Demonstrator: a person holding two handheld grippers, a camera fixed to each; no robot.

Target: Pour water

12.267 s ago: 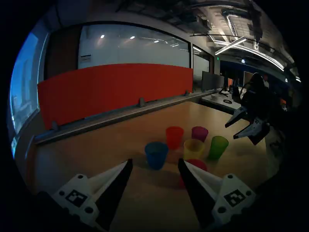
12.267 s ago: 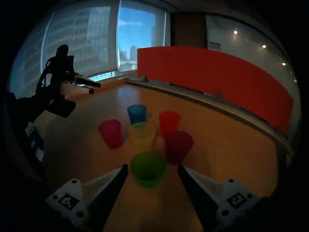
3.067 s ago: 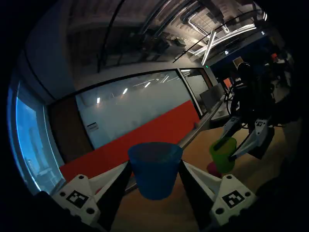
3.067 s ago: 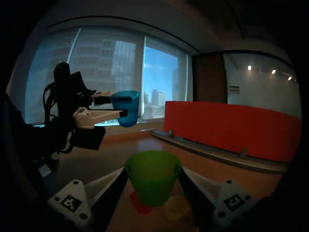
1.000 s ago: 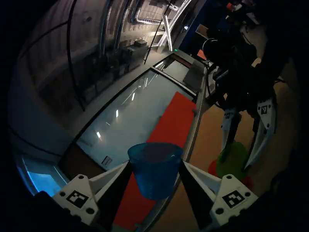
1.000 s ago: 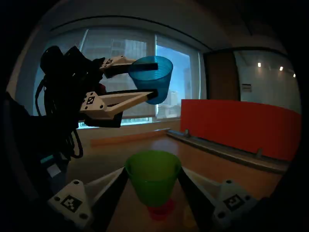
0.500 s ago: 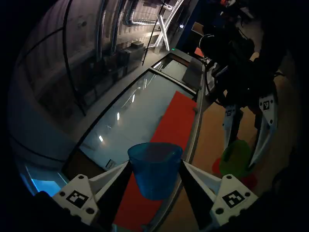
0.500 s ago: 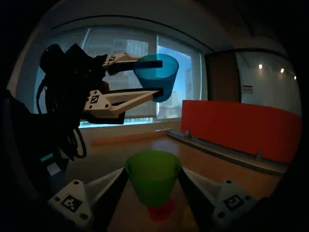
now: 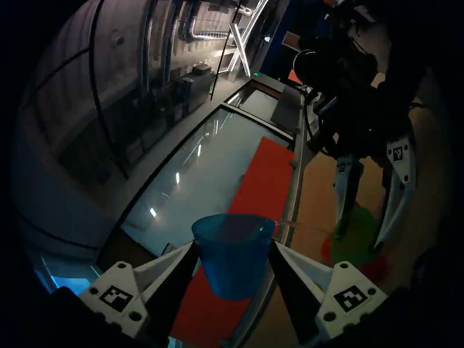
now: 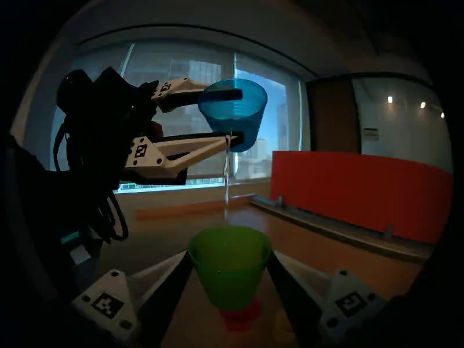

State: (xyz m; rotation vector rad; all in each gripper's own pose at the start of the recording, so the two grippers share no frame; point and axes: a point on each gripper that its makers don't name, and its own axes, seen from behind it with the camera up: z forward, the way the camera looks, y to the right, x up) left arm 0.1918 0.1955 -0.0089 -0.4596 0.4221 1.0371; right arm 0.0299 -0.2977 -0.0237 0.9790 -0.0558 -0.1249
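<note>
Water stream (image 10: 226, 185) drops from tilted blue plastic cup (image 10: 232, 113), clamped in left claw (image 9: 233, 248), into upright green plastic cup (image 10: 230, 278) clamped in right claw (image 10: 230, 256); cups apart.

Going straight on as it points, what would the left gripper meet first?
Beyond the blue cup that the left gripper holds, the way looks free until the far glass wall; depth is unclear.

In the right gripper view, the upper cup (image 10: 232, 113), tilted between the fingers of the left gripper (image 10: 238, 116), hangs directly above the lower cup (image 10: 230, 272), held upright between the fingers of the right gripper (image 10: 229, 255). A thin stream of water (image 10: 226, 185) joins them. Beneath, another cup (image 10: 240, 319) stands on the table (image 10: 325, 249); a partition (image 10: 359, 191) lines its far edge.
</note>
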